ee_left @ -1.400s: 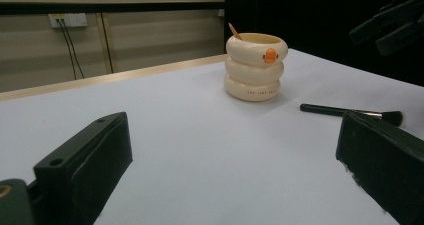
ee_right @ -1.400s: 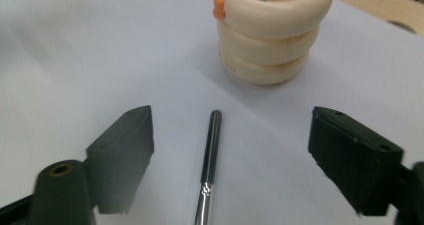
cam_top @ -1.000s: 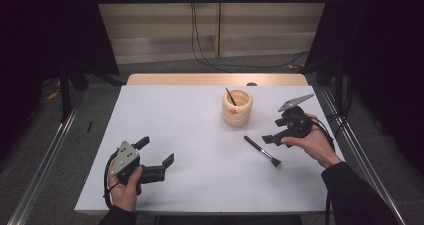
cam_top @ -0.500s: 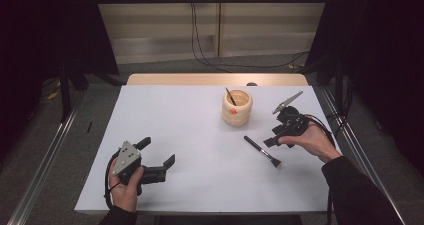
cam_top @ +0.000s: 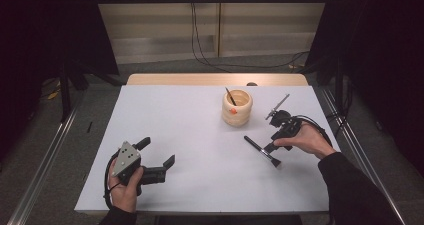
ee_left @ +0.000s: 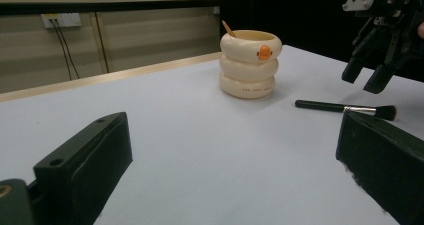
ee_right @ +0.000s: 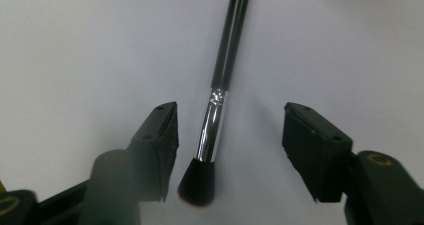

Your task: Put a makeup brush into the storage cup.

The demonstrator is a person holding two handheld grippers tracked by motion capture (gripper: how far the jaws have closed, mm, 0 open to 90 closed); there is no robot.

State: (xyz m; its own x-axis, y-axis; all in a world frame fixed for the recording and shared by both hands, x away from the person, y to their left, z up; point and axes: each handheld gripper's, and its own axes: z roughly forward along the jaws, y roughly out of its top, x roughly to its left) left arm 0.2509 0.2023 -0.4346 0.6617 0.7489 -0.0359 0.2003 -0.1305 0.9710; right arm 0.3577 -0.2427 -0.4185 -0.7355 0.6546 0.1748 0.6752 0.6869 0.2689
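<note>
A black makeup brush [cam_top: 261, 150] with a silver ferrule lies flat on the white table [cam_top: 190, 115], right of centre. My right gripper [cam_top: 270, 146] points down over its bristle end. In the right gripper view the brush [ee_right: 220, 85] lies between the jaws of my right gripper [ee_right: 230, 110], and neither pad touches it. Those jaws have just been closing and stand half apart. A cream ringed cup [cam_top: 237, 107] with an orange mark holds a thin stick. My left gripper [cam_top: 159, 151] rests open at the front left, holding nothing.
In the left gripper view, the cup [ee_left: 250, 65], the brush [ee_left: 340, 107] and my right gripper [ee_left: 367, 75] lie beyond the jaws of my left gripper [ee_left: 232, 125]. A wooden strip [cam_top: 215, 79] edges the table's far side. Metal rails run along both sides.
My right gripper has shifted slightly left and tipped down over the brush, and its jaws have narrowed around it. The left gripper, the cup and the brush have not moved.
</note>
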